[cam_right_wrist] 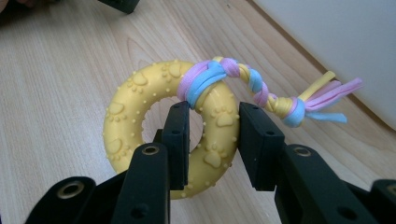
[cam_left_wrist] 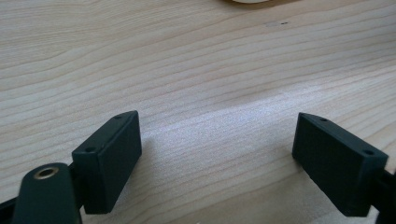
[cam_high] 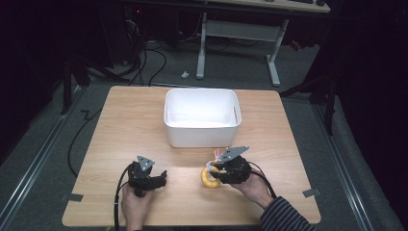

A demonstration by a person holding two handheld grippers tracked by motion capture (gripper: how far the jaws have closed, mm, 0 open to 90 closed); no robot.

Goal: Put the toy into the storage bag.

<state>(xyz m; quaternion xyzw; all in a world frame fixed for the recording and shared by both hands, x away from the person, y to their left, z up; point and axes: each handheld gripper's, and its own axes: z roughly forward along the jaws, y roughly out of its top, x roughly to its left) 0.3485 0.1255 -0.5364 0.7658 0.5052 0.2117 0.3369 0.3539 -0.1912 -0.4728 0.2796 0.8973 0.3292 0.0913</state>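
Two grippers, right gripper (cam_right_wrist: 212,140) fingers clamping yellow ring toy (cam_right_wrist: 135,121), ring's lower rim hidden, left gripper (cam_left_wrist: 217,158) fingers apart.

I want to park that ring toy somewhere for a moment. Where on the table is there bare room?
Bare wood lies left of the white bin out to the table edge, right of the bin likewise, and between the left claw and the yellow ring toy. It is crowded just before the bin's near wall, where the right claw grips the toy.
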